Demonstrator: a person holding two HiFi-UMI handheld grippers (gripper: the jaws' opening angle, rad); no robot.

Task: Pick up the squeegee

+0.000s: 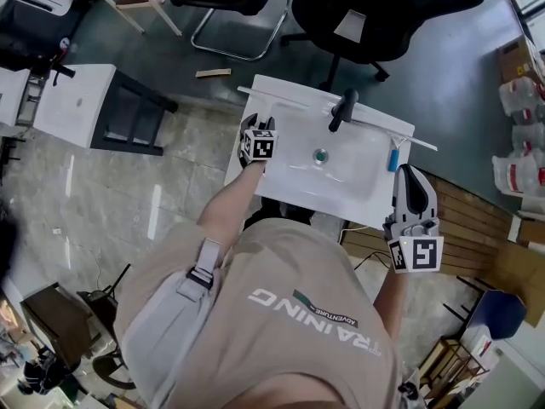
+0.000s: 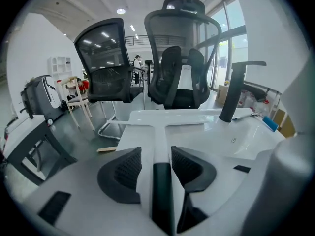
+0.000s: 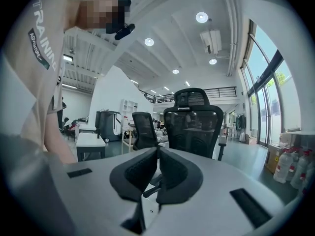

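The squeegee [image 2: 161, 132] is a white T with a black grip end. It lies on the left rim of the white sink [image 1: 375, 190], its crossbar away from me. In the left gripper view its handle runs straight between the two black pads [image 2: 127, 171]. My left gripper [image 2: 157, 154] stands open around that handle, at the sink's left edge [image 1: 262, 126] in the head view, where the white squeegee is hard to make out. My right gripper [image 1: 408, 173] hangs beside the sink's right front corner. Its jaws [image 3: 156, 151] are shut, with nothing held.
A black faucet [image 1: 343, 109] stands at the back of the basin, and a blue item [image 1: 393, 154] lies on the right rim. Two black office chairs [image 1: 366, 11] stand behind the sink. A white table [image 1: 77, 100] is at left, wooden decking [image 1: 477, 220] at right.
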